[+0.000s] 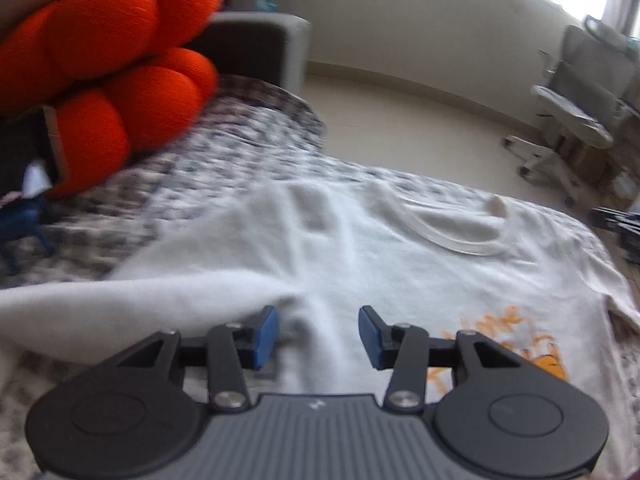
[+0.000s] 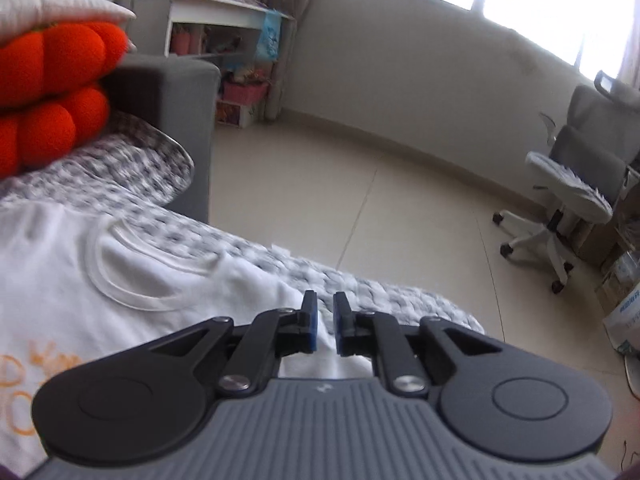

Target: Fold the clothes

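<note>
A white T-shirt (image 1: 360, 264) with an orange print (image 1: 516, 336) lies spread on a grey-and-white patterned cover (image 1: 200, 160), its round collar (image 1: 452, 236) on the far side. My left gripper (image 1: 318, 336) hovers open just over a raised fold of the shirt, with cloth below the gap and nothing pinched. In the right wrist view the same shirt (image 2: 160, 280) fills the lower left, collar (image 2: 136, 280) upward. My right gripper (image 2: 325, 320) sits at the shirt's right edge, its blue pads (image 2: 310, 320) nearly together with white cloth between them.
An orange lumpy cushion (image 1: 100, 60) (image 2: 52, 80) sits at the upper left beside a grey sofa arm (image 2: 168, 120). The cover's edge (image 2: 360, 284) drops to a tiled floor (image 2: 360, 184). An office chair (image 2: 580, 184), white shelves (image 2: 224, 28) and boxes (image 2: 624, 312) stand beyond.
</note>
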`<action>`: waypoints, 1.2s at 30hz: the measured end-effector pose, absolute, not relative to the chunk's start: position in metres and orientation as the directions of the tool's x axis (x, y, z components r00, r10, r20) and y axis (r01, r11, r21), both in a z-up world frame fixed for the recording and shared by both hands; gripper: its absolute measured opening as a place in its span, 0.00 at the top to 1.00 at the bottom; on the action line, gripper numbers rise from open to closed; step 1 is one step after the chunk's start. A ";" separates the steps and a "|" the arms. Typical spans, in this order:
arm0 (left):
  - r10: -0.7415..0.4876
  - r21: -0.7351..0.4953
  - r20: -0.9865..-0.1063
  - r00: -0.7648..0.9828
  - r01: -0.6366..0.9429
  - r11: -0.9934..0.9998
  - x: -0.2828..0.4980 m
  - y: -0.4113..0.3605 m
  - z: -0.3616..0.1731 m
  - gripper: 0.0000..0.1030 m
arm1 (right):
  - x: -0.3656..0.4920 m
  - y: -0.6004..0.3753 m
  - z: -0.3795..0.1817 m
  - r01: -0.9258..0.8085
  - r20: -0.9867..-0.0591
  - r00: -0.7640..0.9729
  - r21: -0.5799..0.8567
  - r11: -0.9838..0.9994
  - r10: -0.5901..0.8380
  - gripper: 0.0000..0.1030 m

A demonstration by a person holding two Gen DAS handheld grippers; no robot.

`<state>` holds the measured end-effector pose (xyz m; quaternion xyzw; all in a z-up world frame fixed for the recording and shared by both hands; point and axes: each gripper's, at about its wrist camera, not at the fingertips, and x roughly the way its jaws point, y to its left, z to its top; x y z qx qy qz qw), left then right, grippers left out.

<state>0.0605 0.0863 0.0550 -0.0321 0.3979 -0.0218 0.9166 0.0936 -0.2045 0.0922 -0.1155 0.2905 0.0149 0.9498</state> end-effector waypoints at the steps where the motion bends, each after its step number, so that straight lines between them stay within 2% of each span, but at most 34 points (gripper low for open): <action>1: -0.042 -0.065 -0.730 0.682 -0.009 0.998 0.058 0.090 0.055 0.54 | 0.091 -0.200 0.094 -0.100 -0.558 0.829 -0.211 0.972 -0.036 0.84; 2: -0.019 -0.054 -0.733 0.680 -0.031 0.998 0.056 0.094 0.055 0.54 | 0.088 -0.197 0.095 -0.109 -0.563 0.826 -0.205 0.973 -0.026 0.83; 9: -0.038 -0.186 -0.746 0.665 -0.153 0.970 0.055 0.145 0.057 0.54 | 0.071 -0.173 0.101 -0.185 -0.592 0.804 -0.168 0.968 0.051 0.82; 12: 0.011 -0.234 -0.738 0.675 -0.271 0.934 0.049 0.182 0.062 0.54 | 0.064 -0.166 0.103 -0.206 -0.604 0.794 -0.151 0.967 0.075 0.82; 20: -0.038 -0.427 -0.775 0.631 -0.479 0.767 0.036 0.251 0.046 0.50 | 0.047 -0.124 0.109 -0.344 -0.645 0.744 -0.144 0.928 0.175 0.82; 22: -0.026 -0.432 -0.779 0.626 -0.506 0.747 0.026 0.259 0.046 0.50 | 0.042 -0.109 0.112 -0.397 -0.655 0.724 -0.136 0.908 0.218 0.80; 24: -0.013 -0.434 -0.783 0.622 -0.532 0.727 0.016 0.267 0.046 0.50 | 0.039 -0.092 0.113 -0.441 -0.661 0.706 -0.130 0.888 0.254 0.71; 28: 0.020 -0.430 -0.795 0.606 -0.586 0.687 -0.007 0.284 0.046 0.47 | 0.037 -0.054 0.115 -0.519 -0.666 0.670 -0.105 0.848 0.328 0.71; 31: 0.111 -0.359 -0.802 0.587 -0.622 0.696 -0.026 0.299 0.049 0.44 | 0.037 -0.025 0.113 -0.579 -0.656 0.646 -0.090 0.810 0.389 0.70; 33: 0.184 -0.288 -0.800 0.571 -0.634 0.718 -0.036 0.308 0.052 0.38 | 0.035 -0.006 0.108 -0.620 -0.656 0.629 -0.098 0.779 0.418 0.64; 36: 0.250 -0.200 -0.792 0.557 -0.623 0.756 -0.042 0.315 0.049 0.36 | 0.035 0.020 0.098 -0.670 -0.665 0.602 -0.119 0.732 0.443 0.63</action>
